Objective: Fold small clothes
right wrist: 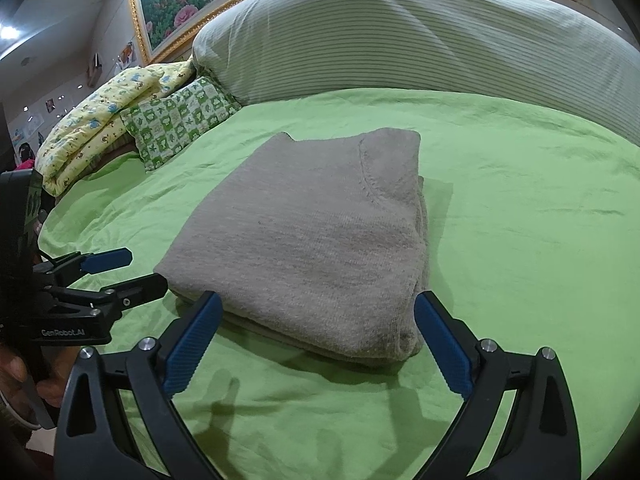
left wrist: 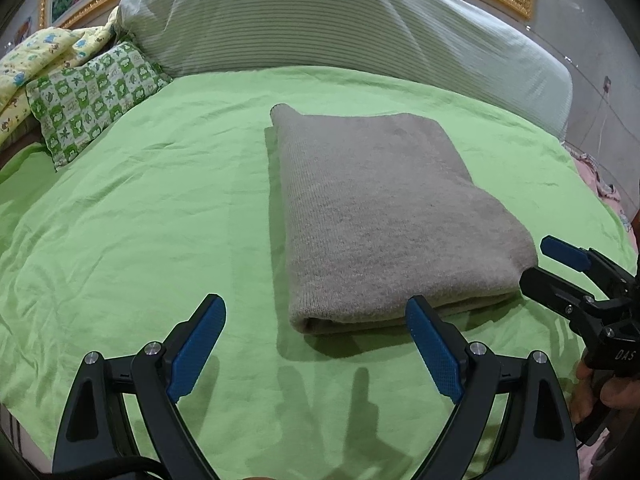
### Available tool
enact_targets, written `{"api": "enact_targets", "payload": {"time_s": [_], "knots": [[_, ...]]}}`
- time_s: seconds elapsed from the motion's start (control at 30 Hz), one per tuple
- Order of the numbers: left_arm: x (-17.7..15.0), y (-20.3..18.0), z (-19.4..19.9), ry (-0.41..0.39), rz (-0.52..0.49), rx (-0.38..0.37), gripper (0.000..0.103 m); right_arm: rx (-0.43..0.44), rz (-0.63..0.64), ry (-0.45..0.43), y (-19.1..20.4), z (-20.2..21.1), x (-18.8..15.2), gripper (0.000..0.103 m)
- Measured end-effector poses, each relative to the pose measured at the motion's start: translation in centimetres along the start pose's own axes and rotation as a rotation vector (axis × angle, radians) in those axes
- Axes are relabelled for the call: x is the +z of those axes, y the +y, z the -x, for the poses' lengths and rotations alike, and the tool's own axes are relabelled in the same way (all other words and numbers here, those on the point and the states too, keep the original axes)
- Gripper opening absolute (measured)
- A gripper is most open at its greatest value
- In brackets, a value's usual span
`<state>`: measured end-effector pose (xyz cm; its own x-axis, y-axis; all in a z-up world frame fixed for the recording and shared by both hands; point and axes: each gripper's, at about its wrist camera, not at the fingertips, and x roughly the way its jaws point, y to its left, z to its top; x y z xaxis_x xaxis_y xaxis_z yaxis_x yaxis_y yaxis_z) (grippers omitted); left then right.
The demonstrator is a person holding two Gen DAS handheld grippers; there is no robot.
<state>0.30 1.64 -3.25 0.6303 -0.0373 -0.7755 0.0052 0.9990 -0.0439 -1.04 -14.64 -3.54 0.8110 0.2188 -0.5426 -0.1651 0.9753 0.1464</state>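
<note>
A grey knitted garment (left wrist: 384, 216) lies folded into a thick rectangle on the green bed sheet (left wrist: 140, 220); it also shows in the right wrist view (right wrist: 316, 240). My left gripper (left wrist: 316, 312) is open and empty, just in front of the garment's near left corner. My right gripper (right wrist: 318, 312) is open and empty, its jaws standing either side of the garment's near right corner without touching it. The right gripper shows at the right edge of the left wrist view (left wrist: 540, 264), and the left gripper at the left edge of the right wrist view (right wrist: 140, 270).
A large striped bolster (left wrist: 320, 24) lies along the back of the bed. A green checked pillow (left wrist: 92, 96) and a yellow printed quilt (left wrist: 36, 60) sit at the back left. A gold-framed painting (right wrist: 180, 4) hangs behind. Green sheet surrounds the garment.
</note>
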Motion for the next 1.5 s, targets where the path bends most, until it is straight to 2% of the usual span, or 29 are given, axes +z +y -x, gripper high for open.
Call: {"api": "enact_targets", "payload": {"time_s": [1.5], "knots": [[0.48, -0.26, -0.34, 0.003, -0.016, 0.006, 0.092, 0.032, -0.029, -0.013, -0.19, -0.19, 0.53, 0.098]]}}
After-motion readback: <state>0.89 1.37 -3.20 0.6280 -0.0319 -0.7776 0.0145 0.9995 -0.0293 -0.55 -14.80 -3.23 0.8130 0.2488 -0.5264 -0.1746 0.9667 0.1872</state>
